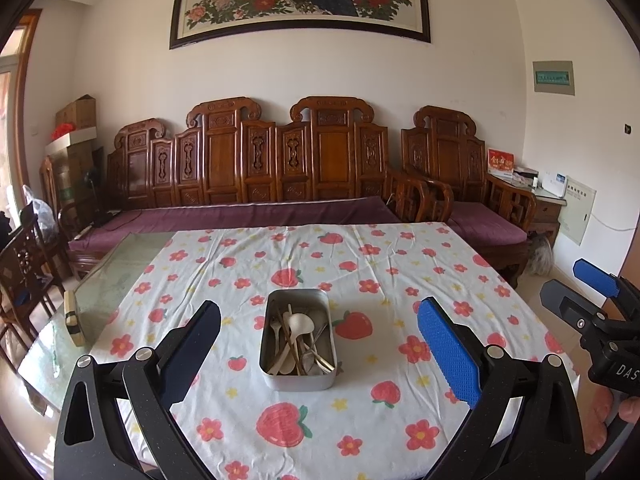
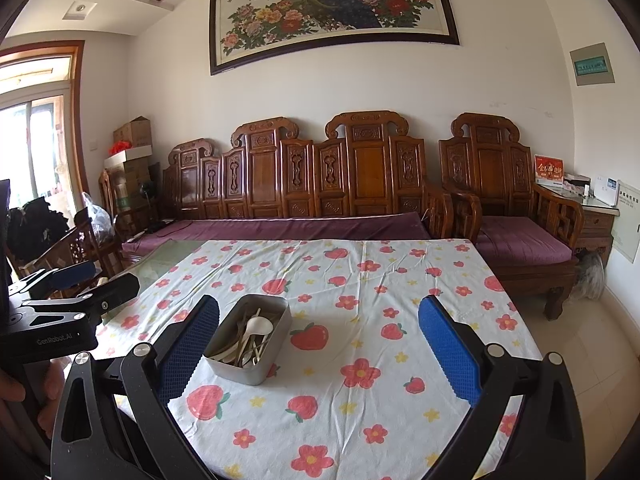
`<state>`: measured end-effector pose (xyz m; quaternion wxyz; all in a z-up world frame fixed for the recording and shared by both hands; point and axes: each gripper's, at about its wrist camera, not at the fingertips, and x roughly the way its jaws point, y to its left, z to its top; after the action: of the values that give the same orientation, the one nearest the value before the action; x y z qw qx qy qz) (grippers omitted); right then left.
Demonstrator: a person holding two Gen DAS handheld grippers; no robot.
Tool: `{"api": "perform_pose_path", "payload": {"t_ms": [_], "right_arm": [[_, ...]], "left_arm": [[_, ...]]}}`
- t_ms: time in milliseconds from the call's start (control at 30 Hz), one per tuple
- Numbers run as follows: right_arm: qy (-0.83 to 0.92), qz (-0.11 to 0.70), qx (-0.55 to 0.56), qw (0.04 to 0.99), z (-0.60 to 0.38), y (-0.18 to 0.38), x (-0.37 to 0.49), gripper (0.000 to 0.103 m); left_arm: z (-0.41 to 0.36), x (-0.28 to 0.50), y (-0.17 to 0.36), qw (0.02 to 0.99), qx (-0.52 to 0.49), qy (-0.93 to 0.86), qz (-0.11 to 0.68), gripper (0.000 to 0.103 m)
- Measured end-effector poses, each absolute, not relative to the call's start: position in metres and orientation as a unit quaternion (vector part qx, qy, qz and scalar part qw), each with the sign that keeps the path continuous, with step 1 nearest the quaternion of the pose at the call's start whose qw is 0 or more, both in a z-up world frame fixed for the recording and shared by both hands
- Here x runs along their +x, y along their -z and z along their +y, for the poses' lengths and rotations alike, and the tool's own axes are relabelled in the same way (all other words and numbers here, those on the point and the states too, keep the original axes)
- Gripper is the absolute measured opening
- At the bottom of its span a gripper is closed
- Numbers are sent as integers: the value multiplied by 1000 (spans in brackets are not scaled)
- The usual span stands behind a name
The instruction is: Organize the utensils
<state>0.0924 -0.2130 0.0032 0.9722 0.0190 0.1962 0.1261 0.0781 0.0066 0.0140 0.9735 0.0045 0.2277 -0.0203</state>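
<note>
Utensils (image 1: 298, 342) lie heaped in a rectangular metal tin (image 1: 298, 380) that sits on the flowered tablecloth (image 1: 360, 420), near the middle of the left wrist view and at about ten o'clock from centre in the right wrist view. Among them a pale spoon (image 1: 301, 324) rests on top, its bowl toward twelve o'clock, over thin sticks and metal handles crossed beneath it. The left gripper (image 1: 319, 354) hovers short of the tin with its jaws spread wide, nothing between them, and the right gripper (image 2: 319, 354) stands likewise wide apart and empty, the tin just inside its left finger at nine o'clock. Neither touches the tin or its contents. The tangle is the risk, I judge: closing on one handle could drag its neighbours up with it, and a thin metal piece may slip from the ribbed pads (image 1: 448, 356). A light tin on loose, wrinkled cloth might also skid or tip if a finger catches its rim, unless the other gripper steadies it. The bare glass tabletop (image 1: 116, 276) at ten o'clock would let anything dropped slide.
</note>
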Motion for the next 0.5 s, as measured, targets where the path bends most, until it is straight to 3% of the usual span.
{"api": "perform_pose_path", "payload": {"t_ms": [500], "right_arm": [[-126,196,19,972,-213,-4,93,100]], "left_arm": [[5,77,-12,974,8,20,227,95]]}}
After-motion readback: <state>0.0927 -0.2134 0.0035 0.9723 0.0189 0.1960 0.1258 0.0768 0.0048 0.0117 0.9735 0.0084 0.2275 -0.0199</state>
